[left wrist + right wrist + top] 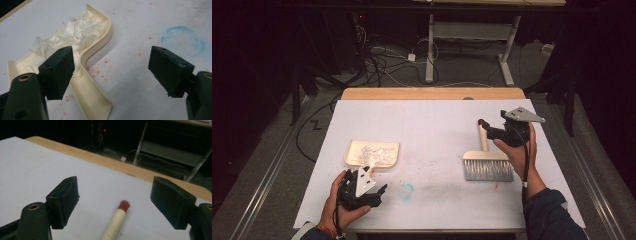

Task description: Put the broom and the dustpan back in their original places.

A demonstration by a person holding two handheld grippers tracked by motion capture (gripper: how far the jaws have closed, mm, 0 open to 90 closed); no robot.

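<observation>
White paper covers the table (pixel 432 125), with a wooden edge along its far side and dark floor with cables beyond. Both pairs of jaws stand wide apart with nothing pressed between them.

Between the jaws of the right gripper (pixel 113 200), the brush handle (pixel 115 222) lies on the paper, its red tip (pixel 124 205) pointing away from the gripper; neither pad touches it. In the high view the right gripper (pixel 492 132) sits at the handle's side, and the brush head (pixel 487 165), with its grey bristles, lies nearer the person, just beside the right hand (pixel 518 152).

The left gripper (pixel 111 72) hovers with the cream dustpan (pixel 95 50) just ahead of its left jaw, the pan's handle running down between the jaws without touching either pad. White shreds (pixel 72 32) are heaped inside the pan. Ahead of the right jaw a faint blue ring (pixel 182 40) marks the paper, and small red specks (pixel 100 71) dot the sheet between the jaws.
</observation>
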